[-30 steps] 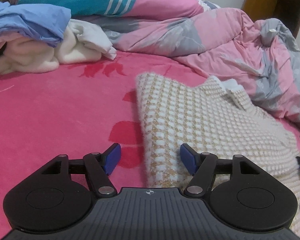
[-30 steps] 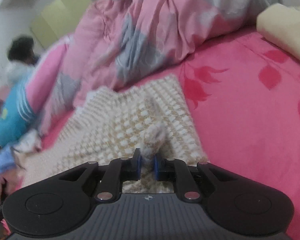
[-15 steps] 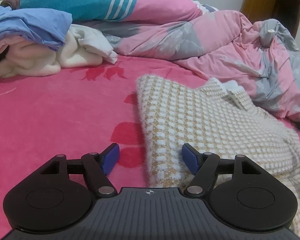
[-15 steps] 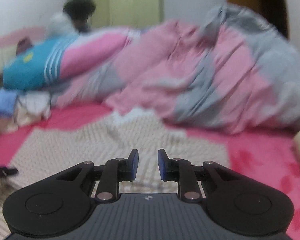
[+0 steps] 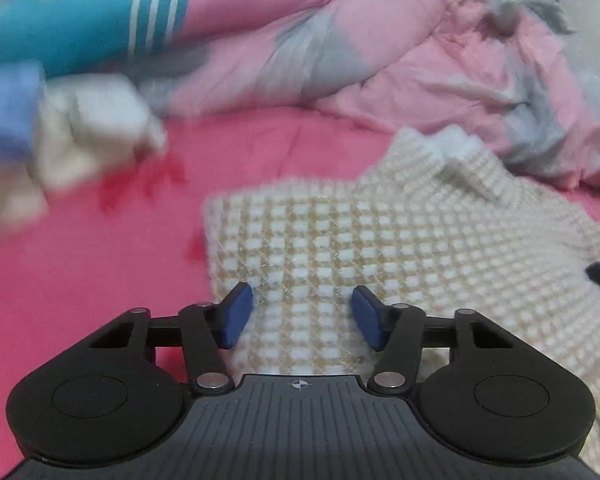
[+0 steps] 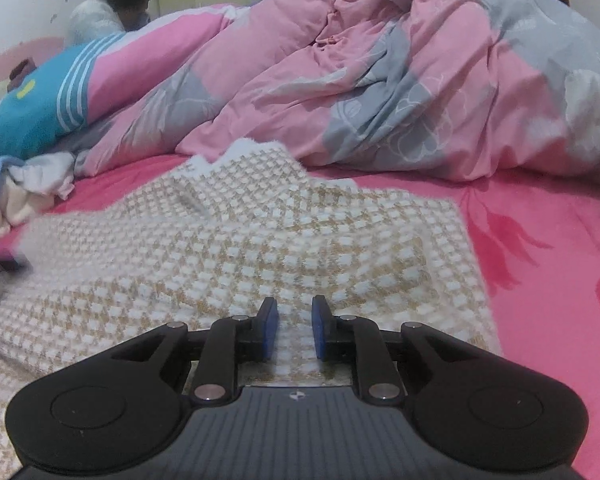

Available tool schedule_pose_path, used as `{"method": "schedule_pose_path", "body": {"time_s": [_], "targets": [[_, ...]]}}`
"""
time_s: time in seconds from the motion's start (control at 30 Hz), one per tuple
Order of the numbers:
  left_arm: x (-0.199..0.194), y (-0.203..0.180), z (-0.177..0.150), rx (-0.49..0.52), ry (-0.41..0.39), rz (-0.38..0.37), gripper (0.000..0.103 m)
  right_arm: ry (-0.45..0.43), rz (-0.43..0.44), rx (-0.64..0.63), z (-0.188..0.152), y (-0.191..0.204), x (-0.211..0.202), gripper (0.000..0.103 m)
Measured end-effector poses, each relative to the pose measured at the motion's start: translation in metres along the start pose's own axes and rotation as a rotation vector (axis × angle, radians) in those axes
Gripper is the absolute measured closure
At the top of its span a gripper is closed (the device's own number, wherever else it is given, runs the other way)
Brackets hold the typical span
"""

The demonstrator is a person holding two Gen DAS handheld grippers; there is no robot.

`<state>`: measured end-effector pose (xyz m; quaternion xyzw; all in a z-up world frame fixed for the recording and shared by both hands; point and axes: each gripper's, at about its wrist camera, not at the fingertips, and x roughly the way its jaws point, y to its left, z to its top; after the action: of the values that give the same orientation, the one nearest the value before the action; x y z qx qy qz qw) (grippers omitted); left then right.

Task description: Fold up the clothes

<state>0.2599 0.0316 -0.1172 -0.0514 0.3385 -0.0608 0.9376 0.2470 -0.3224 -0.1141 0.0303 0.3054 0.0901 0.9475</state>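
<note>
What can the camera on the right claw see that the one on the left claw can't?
Only the right wrist view shows a person at the far end of the bed, and the red flower print on the sheet to the sweater's right. Only the left wrist view shows the bare pink sheet left of the sweater and the sweater's left edge. Both show the beige-and-white checked sweater spread on the bed, the rumpled pink and grey duvet, the teal striped pillow and a pile of clothes. Each shows its own claw, left and right, closing over the sweater without gripping.
</note>
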Motion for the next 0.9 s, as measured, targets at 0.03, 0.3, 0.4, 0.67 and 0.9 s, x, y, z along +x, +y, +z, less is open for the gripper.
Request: {"method": "schedule_pose_path", "body": {"time_s": [0.03, 0.3, 0.4, 0.67, 0.9], "targets": [[-0.002, 0.001, 0.0, 0.001, -0.005, -0.008, 0.044, -0.001, 0.002, 0.004, 0.0, 0.0, -0.001, 0.085], [-0.021, 0.009, 0.029, -0.055, -0.071, -0.104, 0.048, -0.012, -0.003, -0.001, -0.002, 0.001, 0.0, 0.085], [0.001, 0.01, 0.039, -0.068, -0.041, -0.104, 0.047, -0.017, -0.001, 0.002, -0.003, 0.001, -0.001, 0.085], [0.027, 0.016, 0.037, -0.062, -0.023, -0.063, 0.048, -0.024, 0.004, 0.009, -0.004, 0.0, -0.001, 0.085], [-0.001, -0.036, 0.021, 0.17, -0.072, -0.059, 0.037, -0.028, 0.004, 0.01, -0.005, 0.0, -0.001, 0.085]]}}
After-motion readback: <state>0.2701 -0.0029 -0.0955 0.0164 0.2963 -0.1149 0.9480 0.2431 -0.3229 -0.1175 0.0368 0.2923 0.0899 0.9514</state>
